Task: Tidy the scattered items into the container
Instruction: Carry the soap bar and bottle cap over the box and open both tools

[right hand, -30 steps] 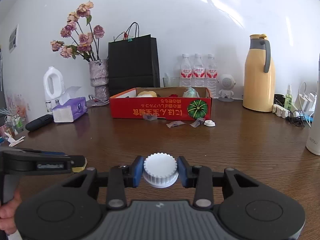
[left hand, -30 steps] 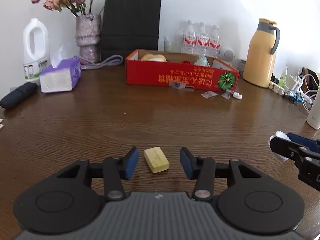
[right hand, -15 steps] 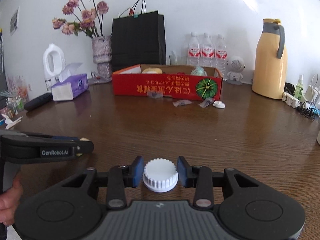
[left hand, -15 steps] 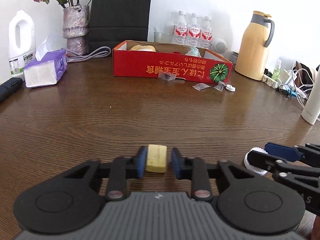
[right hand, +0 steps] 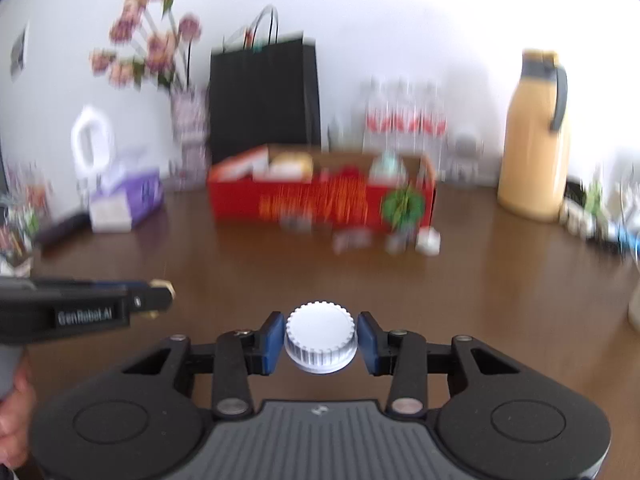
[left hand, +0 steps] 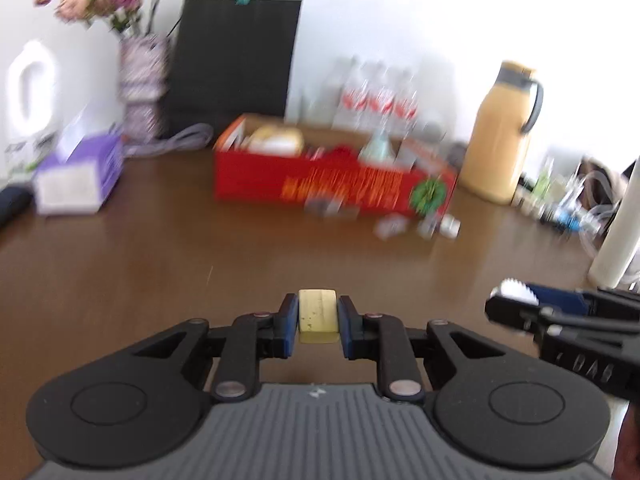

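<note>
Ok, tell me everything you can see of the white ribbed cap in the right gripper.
The white ribbed cap is round, looks like plastic, with a flat smooth top, a notched rim and fine vertical ridges down its side, flaring slightly at the base. It sits upright, flat top up, clamped between the blue pads of the right gripper, one pad on each side. It looks lifted off the brown table; nothing else touches it. From the left wrist view only its toothed edge shows.
</note>
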